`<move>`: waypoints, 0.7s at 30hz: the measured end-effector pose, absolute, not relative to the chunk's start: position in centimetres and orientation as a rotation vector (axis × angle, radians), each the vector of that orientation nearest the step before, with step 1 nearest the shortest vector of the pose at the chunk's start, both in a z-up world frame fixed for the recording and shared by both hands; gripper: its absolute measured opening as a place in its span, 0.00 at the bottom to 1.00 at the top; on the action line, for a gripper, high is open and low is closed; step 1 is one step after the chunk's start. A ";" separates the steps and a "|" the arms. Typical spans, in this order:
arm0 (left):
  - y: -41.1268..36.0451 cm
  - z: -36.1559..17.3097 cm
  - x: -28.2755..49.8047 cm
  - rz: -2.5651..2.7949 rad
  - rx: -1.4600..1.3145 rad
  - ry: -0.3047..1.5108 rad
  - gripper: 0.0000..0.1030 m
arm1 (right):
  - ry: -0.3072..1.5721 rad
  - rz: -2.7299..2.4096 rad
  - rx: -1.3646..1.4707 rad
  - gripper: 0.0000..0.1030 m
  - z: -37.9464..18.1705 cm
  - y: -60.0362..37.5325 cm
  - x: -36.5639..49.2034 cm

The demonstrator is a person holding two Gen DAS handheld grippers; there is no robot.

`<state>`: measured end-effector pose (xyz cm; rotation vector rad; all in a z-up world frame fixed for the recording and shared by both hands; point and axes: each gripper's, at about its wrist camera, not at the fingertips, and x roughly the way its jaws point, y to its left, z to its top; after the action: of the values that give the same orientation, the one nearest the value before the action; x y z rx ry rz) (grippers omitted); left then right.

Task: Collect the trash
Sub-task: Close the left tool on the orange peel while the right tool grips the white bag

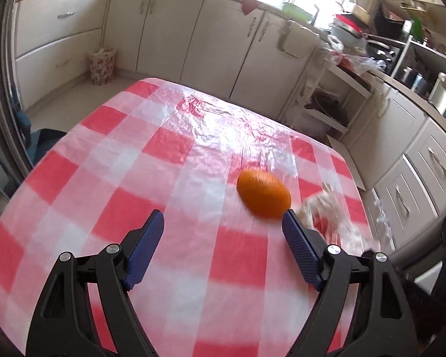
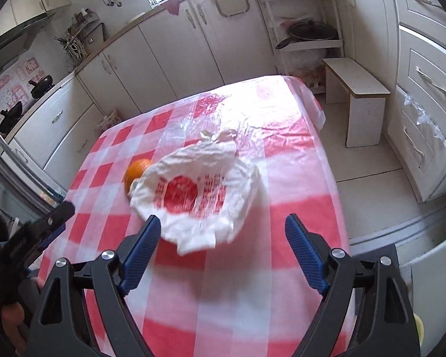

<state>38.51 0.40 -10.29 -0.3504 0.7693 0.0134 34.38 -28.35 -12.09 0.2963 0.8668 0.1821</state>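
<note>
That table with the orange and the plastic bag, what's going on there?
A person is clearing trash with a two-finger gripper in each hand. Both the left gripper and the right gripper are open and empty above the checked tablecloth. The orange lies beside the white plastic bag, neither picked up yet.

Red print on the white plastic bag (image 2: 199,196): blurred, unreadable. Pink wall stickers (image 2: 17,86) by the stove carry characters, too small to read.
</note>
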 end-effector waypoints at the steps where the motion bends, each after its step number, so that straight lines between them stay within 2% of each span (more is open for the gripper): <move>1: -0.2 -10.6 40.2 0.013 -0.352 0.776 0.76 | 0.871 0.185 0.284 0.80 -12.3 -28.1 34.8; 5: -3.2 -11.6 44.8 -0.025 -0.307 0.803 0.80 | 0.899 0.193 0.203 0.80 -13.3 -26.9 36.5; 9: -5.8 -13.4 48.1 -0.025 -0.241 0.866 0.79 | 0.925 0.187 0.166 0.81 -13.4 -26.2 37.0; 10: -6.1 -13.8 48.5 -0.027 -0.235 0.887 0.77 | 0.926 0.189 0.154 0.81 -13.3 -26.1 37.0; 11: -6.4 -13.7 48.4 -0.022 -0.220 0.872 0.64 | 0.931 0.192 0.141 0.81 -13.3 -25.8 36.9; 12: -6.4 -13.7 48.4 -0.037 -0.222 0.880 0.53 | 0.935 0.199 0.117 0.76 -13.3 -25.5 36.7; 13: -6.5 -13.7 48.2 -0.047 -0.215 0.877 0.49 | 0.937 0.203 0.092 0.72 -13.2 -25.2 36.6; 14: -6.3 -13.8 47.8 -0.062 -0.224 0.879 0.39 | 0.939 0.206 0.072 0.61 -13.2 -24.9 36.3; 15: -6.2 -13.8 47.4 -0.069 -0.228 0.878 0.34 | 0.943 0.211 0.063 0.48 -13.2 -24.8 36.2; 16: -6.0 -13.6 46.7 -0.076 -0.223 0.876 0.32 | 0.951 0.225 0.066 0.41 -13.1 -24.9 35.9; 17: -5.7 -13.4 45.8 -0.082 -0.217 0.871 0.27 | 0.964 0.244 0.077 0.24 -13.0 -25.0 35.6; 18: -5.4 -13.3 45.0 -0.087 -0.218 0.868 0.25 | 0.978 0.257 0.085 0.13 -13.1 -25.1 35.2; 19: -5.0 -13.0 44.0 -0.094 -0.218 0.867 0.21 | 0.986 0.269 0.093 0.12 -13.1 -25.4 34.9; 21: -4.2 -12.6 41.6 -0.107 -0.218 0.865 0.18 | 1.001 0.293 0.109 0.08 -13.1 -25.7 33.9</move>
<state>41.55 -4.23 -12.60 -0.2182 0.8652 -0.1068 33.90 -25.72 -13.05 0.1086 1.0005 0.2929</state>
